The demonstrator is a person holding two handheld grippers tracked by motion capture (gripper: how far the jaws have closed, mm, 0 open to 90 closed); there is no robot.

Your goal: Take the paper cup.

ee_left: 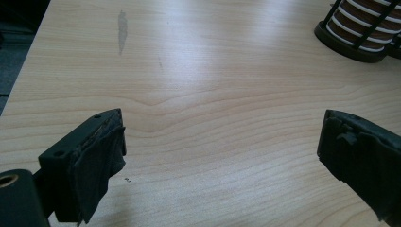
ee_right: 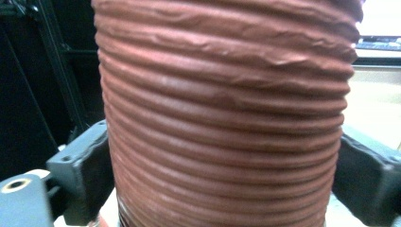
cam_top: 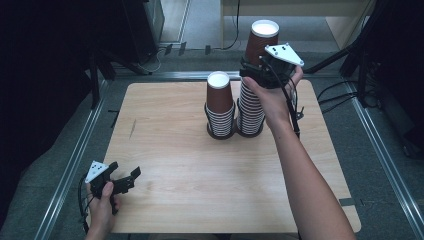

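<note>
High view: the right gripper (cam_top: 260, 67) is clamped on the top cup (cam_top: 261, 42) of the taller stack (cam_top: 251, 112), just right of the shorter stack (cam_top: 220, 107), likely to peel it off; the left gripper (cam_top: 120, 182), jaws apart, idles well left of that shorter stack, clear of the work

Hand-held gripper (ee_left: 220, 151) gapes wide above bare table (ee_left: 213, 85).

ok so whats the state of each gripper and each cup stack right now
left gripper: open, holding nothing, low near the table's near left corner
right gripper: shut on top cup
top cup: upside down, gripped at the top of the taller stack
taller stack: upright in its black holder
shorter stack: upright beside it, untouched
</note>
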